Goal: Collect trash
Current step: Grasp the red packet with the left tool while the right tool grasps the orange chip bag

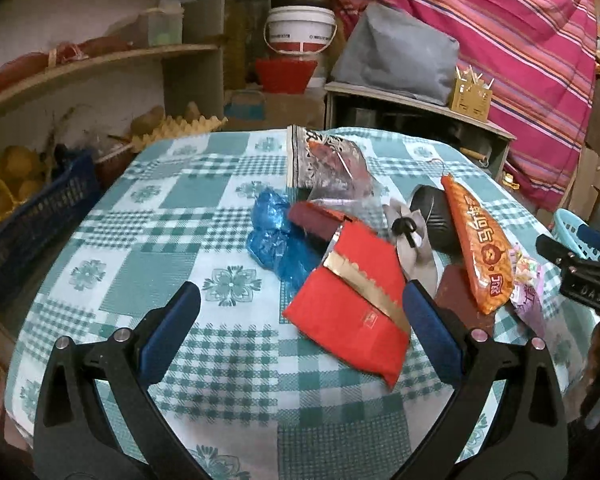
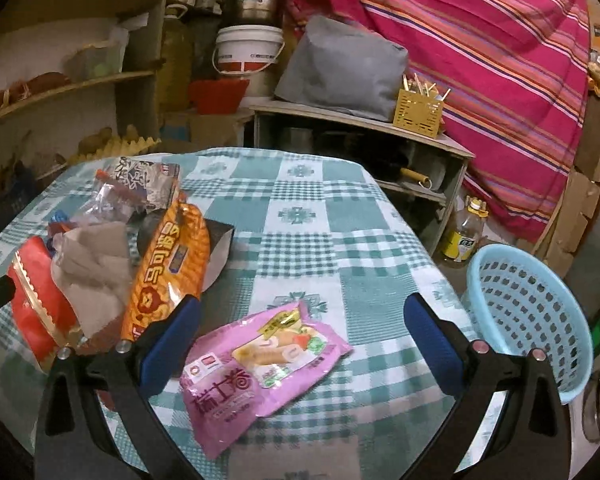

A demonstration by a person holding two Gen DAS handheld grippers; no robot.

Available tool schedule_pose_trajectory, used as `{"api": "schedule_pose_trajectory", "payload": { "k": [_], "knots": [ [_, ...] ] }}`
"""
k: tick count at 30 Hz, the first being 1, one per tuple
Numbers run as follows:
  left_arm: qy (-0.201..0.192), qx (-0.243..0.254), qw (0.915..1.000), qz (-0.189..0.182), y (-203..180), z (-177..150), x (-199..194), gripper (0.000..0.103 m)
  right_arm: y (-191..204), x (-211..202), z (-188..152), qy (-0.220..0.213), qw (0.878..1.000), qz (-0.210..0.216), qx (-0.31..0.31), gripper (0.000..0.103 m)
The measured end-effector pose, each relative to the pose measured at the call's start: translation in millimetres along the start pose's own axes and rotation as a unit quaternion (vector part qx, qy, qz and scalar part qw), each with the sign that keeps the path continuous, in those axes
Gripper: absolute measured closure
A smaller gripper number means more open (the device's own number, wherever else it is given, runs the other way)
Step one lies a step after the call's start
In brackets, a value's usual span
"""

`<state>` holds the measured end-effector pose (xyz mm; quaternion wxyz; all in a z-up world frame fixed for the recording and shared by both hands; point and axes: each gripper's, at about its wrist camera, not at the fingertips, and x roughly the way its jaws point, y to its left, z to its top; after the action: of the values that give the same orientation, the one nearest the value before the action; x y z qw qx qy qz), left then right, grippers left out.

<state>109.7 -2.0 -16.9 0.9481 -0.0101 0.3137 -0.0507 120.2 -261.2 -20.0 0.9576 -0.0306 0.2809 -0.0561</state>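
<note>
Right wrist view: right gripper [image 2: 300, 316] jaws wide apart w/ 1 pink wrapper [image 2: 260, 376] just below & between the tips, 1 blue basket [image 2: 528, 312] off to its right past the table edge; thin film could slide on the cloth or pinch fabric too. Left gripper [image 1: 300, 304] also spread, empty, 1 red packet [image 1: 352, 312] by its right tip, 1 orange packet [image 1: 480, 248] + 1 blue bag [image 1: 276, 236] further ahead, so a sloppy close may drag neighbours.

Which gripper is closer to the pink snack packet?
Right. The right gripper hangs over the pink snack packet, jaws open; the left gripper is by the red packet.
</note>
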Motion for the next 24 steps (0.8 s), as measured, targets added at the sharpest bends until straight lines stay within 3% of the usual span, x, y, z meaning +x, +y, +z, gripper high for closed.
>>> {"api": "schedule_pose_trajectory", "payload": {
  "k": [5,8,13,19,24],
  "knots": [
    [0.004,0.012,0.9998,-0.013,-6.5,3.6,8.5,0.009,12.1,7.4,1.1,0.018,0.998,0.051,0.011,0.004],
    [0.018,0.023,0.9994,-0.022,-13.5,3.5,17.8,0.019,22.4,15.5,1.4,0.029,0.998,0.055,0.004,0.004],
    [0.041,0.031,0.9979,-0.039,-16.8,3.4,30.9,0.049,32.6,24.8,4.7,0.037,0.997,0.061,0.004,0.004],
    [0.038,0.039,0.9968,-0.060,-16.6,3.1,30.1,0.081,38.3,40.2,7.1,0.062,0.995,0.079,0.009,0.005],
    [0.036,0.035,0.9962,-0.071,-12.2,2.3,26.1,0.087,45.7,43.3,6.1,0.072,0.993,0.095,0.000,0.034]
  ]
}}
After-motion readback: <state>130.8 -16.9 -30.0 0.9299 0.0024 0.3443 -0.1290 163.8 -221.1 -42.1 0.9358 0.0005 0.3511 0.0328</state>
